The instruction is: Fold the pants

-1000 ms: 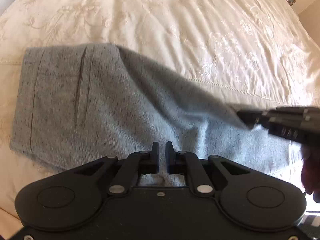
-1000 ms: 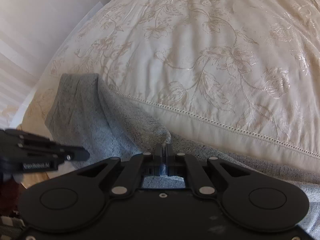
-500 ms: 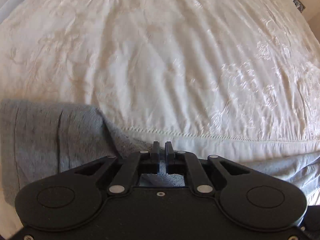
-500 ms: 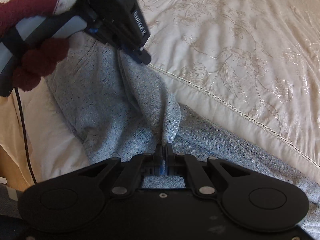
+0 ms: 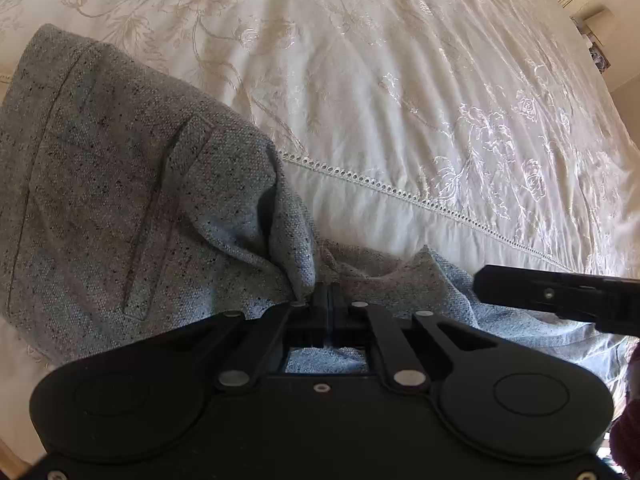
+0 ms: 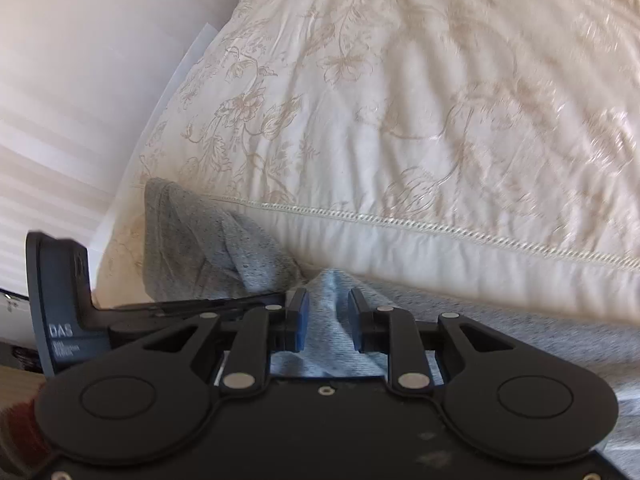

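Two grippers work one pair of grey pants [image 5: 120,208], which lies on the bed [image 5: 400,100] along the near side of the bedspread's lace seam [image 5: 400,194], our landmark here. Left of that seam's start, the waist end with its welt pocket lies fairly flat. Nearer the middle, the left gripper [image 5: 327,296] has its jaws pressed together on a raised pleat of the cloth, just on the near side of the seam. Further right, the right gripper [image 6: 325,312] has its jaws apart with a ridge of fabric standing between them, not pinched; in the left view its dark body reaches in from the right edge over the leg.

Risk, as I judge it: with only one side clamped, any lift or pull would drag the pants unevenly, bunching the thick wrinkles beside the left jaws into the fold. The satin bedspread looks slippery, so the free leg might slide toward the bed's edge. If the right jaws shut on one layer only, the fold would skew.

No containers are in view.
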The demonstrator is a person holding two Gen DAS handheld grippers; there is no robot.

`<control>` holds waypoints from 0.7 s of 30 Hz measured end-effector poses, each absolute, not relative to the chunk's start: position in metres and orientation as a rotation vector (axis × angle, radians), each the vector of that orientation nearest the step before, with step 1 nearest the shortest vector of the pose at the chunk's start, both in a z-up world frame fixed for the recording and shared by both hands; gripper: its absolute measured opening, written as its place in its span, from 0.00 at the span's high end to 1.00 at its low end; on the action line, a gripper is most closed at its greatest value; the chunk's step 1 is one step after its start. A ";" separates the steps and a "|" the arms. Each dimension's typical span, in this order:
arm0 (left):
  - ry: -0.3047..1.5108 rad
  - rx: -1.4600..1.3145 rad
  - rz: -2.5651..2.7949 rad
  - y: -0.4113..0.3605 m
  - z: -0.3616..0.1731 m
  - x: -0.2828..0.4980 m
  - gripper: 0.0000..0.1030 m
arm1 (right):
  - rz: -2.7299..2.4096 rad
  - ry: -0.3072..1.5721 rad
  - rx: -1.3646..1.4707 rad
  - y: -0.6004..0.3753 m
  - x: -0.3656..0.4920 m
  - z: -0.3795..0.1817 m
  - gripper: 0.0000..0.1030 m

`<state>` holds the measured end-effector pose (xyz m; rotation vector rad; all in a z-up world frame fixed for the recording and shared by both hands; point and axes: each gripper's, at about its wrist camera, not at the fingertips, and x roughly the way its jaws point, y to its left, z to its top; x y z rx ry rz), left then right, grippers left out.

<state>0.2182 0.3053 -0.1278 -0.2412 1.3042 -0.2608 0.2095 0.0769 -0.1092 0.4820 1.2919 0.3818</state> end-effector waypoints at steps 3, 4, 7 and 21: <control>1.306 -0.262 -0.272 0.311 -0.128 0.221 0.91 | 0.371 1.330 0.505 0.088 0.218 -0.122 0.75; 1.306 -0.262 -0.278 0.314 -0.126 0.220 0.91 | 0.358 1.345 0.485 0.095 0.220 -0.127 0.75; 1.303 -0.243 -0.304 0.317 -0.120 0.221 0.91 | 0.355 1.391 0.499 0.102 0.230 -0.145 0.74; 1.399 -0.038 -0.229 0.387 -0.128 0.196 0.89 | 0.320 1.076 0.170 0.112 0.276 -0.088 0.96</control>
